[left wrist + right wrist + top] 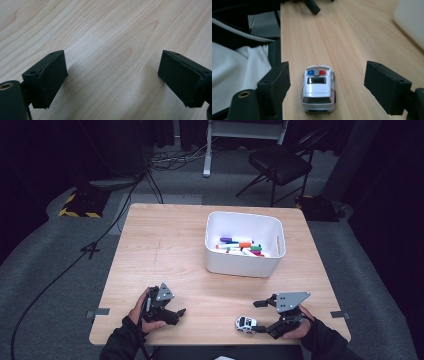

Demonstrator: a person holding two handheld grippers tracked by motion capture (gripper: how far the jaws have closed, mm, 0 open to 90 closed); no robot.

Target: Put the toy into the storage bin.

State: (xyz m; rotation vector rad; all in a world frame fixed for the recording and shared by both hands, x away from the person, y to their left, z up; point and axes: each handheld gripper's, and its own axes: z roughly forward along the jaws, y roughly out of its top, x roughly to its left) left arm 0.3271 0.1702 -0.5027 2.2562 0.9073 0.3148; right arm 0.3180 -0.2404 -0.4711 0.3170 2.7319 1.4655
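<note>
Right gripper view: my right claw (325,82) stands wide open, gripping nothing, with the toy police car (318,92) between its pads untouched, long axis pointing straight away. It sits by the tabletop's (165,245) near edge, far nearer this hand than my left claw (172,312).

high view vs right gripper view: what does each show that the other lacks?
High view alone: the white bin of coloured markers, the folding chair and floor cables, and the left gripper resting open on the table. Right gripper view alone: the toy police car's red and blue roof lights and rear window, plus white cloth past the table edge. Both: the toy police car on the wooden table, between the open right gripper jaws, untouched.
</note>
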